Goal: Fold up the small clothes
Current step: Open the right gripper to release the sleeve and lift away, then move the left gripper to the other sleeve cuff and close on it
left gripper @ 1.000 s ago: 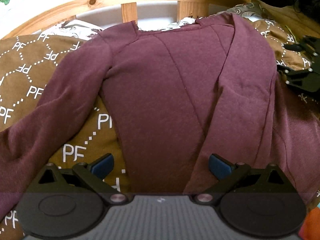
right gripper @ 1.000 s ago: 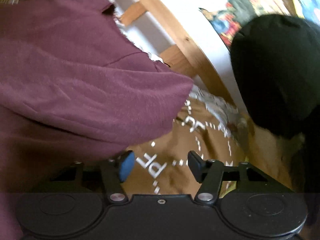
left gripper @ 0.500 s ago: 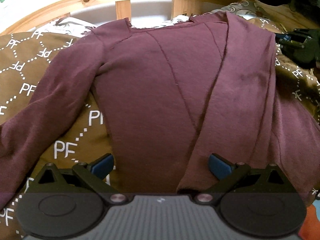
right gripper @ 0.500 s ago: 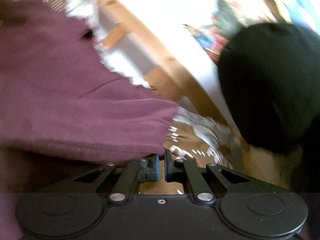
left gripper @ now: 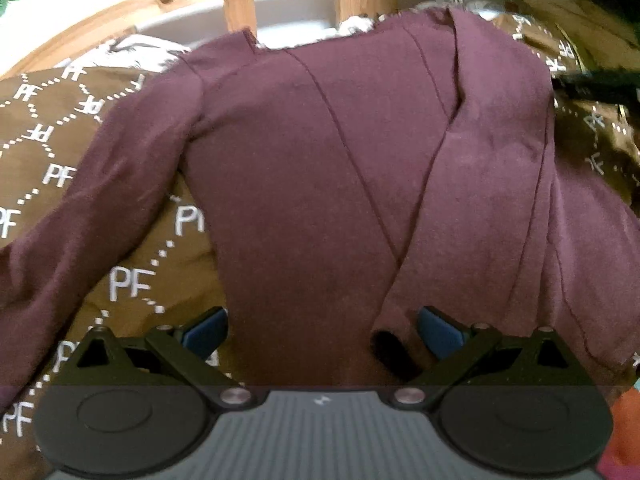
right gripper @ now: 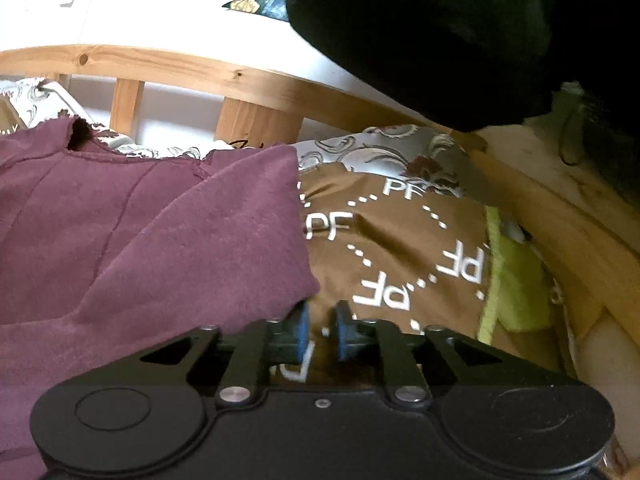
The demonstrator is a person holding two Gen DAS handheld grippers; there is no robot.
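Maroon knit, the top [left gripper: 304, 184] lies flat on the bed's brown printed cover [left gripper: 132, 276], neck toward the slatted wooden headboard [left gripper: 240, 12]. In the left view its right sleeve is now folded across the body while the other sleeve lies spread out, so one fold looks done. Left tongs [left gripper: 322, 330] stand wide open over the hem. In the right view, right tongs [right gripper: 320, 334], empty a second ago and then pinched together, show a narrow gap beside the folded shoulder, gripping nothing.

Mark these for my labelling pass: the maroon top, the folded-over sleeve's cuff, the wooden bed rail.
maroon top [left gripper: 304, 184], left wrist view, middle of the body panel.
cuff [left gripper: 386, 342], left wrist view, its dark opening.
wooden bed rail [right gripper: 168, 62], right wrist view, upper bar.
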